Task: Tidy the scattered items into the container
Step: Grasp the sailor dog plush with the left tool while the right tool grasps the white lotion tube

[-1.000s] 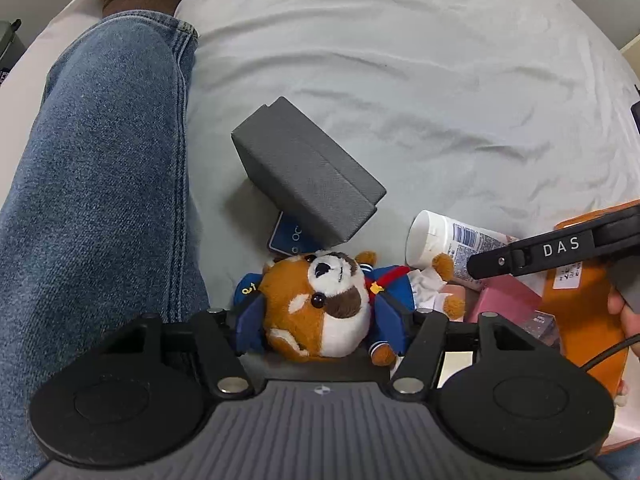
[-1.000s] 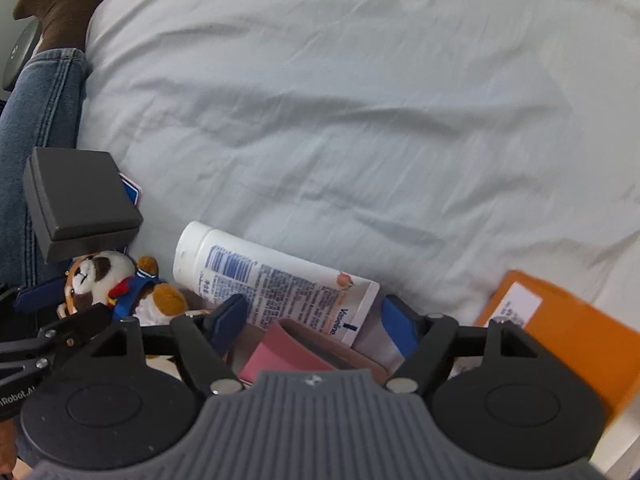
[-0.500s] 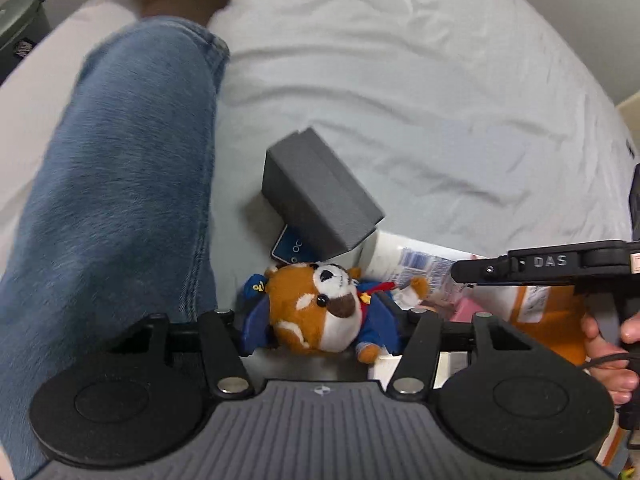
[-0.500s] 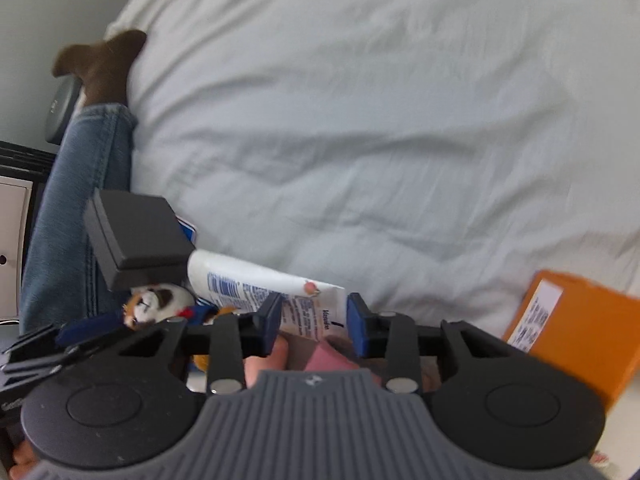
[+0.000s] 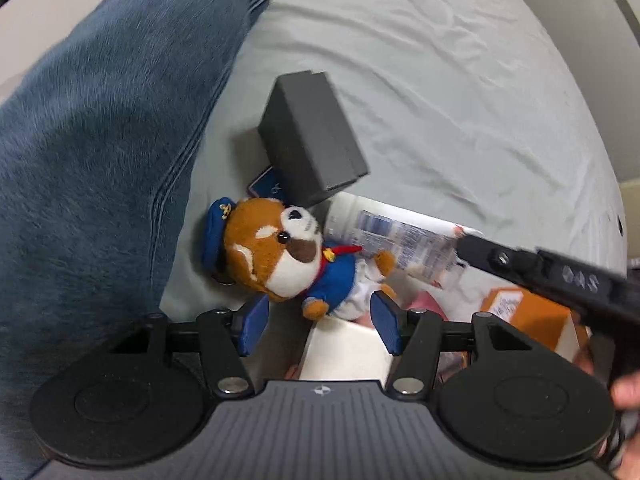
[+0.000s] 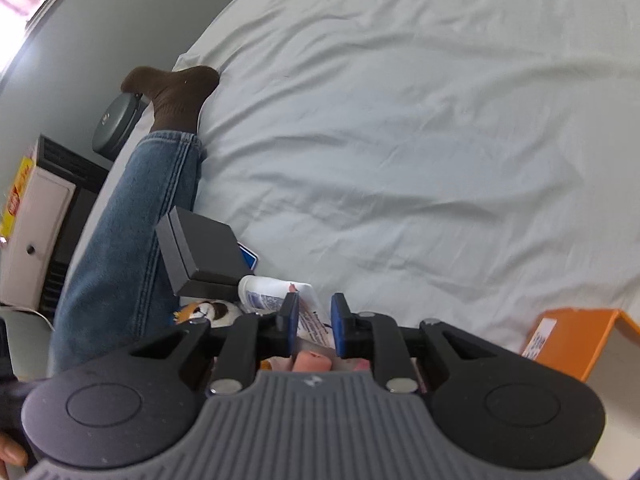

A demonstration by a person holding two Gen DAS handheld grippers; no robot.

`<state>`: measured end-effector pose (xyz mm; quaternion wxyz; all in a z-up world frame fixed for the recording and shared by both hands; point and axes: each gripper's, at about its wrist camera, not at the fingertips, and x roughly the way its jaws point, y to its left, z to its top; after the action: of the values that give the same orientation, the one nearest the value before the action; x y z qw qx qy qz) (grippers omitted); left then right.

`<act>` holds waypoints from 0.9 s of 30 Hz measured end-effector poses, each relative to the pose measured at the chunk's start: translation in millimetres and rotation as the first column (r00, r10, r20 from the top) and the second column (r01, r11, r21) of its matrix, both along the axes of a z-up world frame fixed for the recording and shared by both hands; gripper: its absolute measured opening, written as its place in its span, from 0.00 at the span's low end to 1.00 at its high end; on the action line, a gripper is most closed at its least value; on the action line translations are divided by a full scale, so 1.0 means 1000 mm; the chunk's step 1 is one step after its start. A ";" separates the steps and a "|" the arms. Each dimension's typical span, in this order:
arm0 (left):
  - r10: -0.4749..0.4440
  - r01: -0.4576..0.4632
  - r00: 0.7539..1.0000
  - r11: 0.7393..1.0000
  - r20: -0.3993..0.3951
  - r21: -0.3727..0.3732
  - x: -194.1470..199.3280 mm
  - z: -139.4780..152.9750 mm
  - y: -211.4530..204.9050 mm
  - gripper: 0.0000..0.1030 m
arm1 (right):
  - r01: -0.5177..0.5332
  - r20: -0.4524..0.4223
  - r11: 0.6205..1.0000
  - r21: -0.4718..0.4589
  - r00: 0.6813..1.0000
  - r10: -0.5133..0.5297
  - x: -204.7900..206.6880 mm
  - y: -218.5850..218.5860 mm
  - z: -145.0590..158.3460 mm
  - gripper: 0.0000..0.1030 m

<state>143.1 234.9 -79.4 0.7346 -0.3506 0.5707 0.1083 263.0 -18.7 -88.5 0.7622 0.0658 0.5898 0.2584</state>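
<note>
A plush animal in a blue uniform (image 5: 288,256) lies on the bed sheet. My left gripper (image 5: 320,322) is open just in front of it, with only the plush's feet between the blue pads and a gap at the left pad. A white lotion tube (image 5: 400,240) lies beside the plush, blurred. My right gripper (image 6: 316,320) is closing its jaws on the tube's (image 6: 272,298) flat tail end, which fills the narrow gap. The right gripper's finger (image 5: 520,268) shows at the tube's tail in the left wrist view. The orange container (image 6: 576,340) stands at the right.
A grey box (image 5: 312,136) rests on a blue card (image 5: 266,186) beyond the plush. A person's leg in jeans (image 5: 100,160) with a brown sock (image 6: 176,92) lies along the left. A white box (image 5: 344,352) and a pink item (image 5: 424,304) sit near my left fingers.
My left gripper drew back, so the plush's head now lies beyond its tips, and the view rolled. My right gripper's jaws narrowed from wide to close around the tube's tail, and it rose.
</note>
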 end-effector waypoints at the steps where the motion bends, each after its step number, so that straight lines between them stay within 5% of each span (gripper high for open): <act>1: 0.019 -0.019 1.000 1.000 -0.001 -0.004 -0.001 -0.003 0.000 0.64 | -0.007 0.012 1.000 -0.007 1.000 0.007 -0.002 0.001 0.001 0.20; 8: 0.120 -0.121 0.993 0.992 -0.008 -0.027 -0.004 -0.018 -0.001 0.66 | -0.040 0.041 0.999 -0.028 0.998 0.041 -0.005 0.006 -0.008 0.33; 13: 0.181 -0.181 0.983 0.983 -0.004 -0.033 -0.006 -0.027 0.001 0.65 | -0.034 0.041 0.999 -0.037 0.999 0.036 -0.006 0.008 -0.023 0.33; 19: 0.224 -0.223 0.975 0.973 0.008 -0.058 -0.016 -0.028 0.007 0.62 | 0.027 0.045 0.997 0.069 0.999 -0.030 -0.011 -0.009 -0.019 0.19; 22: 0.229 -0.228 0.973 0.972 0.008 -0.055 -0.017 -0.029 0.006 0.62 | 0.001 0.059 0.992 0.130 0.998 -0.008 -0.013 -0.012 -0.010 0.19; 27: 0.250 -0.249 0.968 0.967 0.009 -0.059 -0.020 -0.031 0.006 0.62 | -0.101 0.135 0.992 0.082 0.987 0.089 -0.021 0.002 -0.007 0.22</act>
<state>122.9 240.6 -110.8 0.7095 -0.4412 0.5190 0.1807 242.0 -16.9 -95.7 0.7824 0.0544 0.5290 0.3242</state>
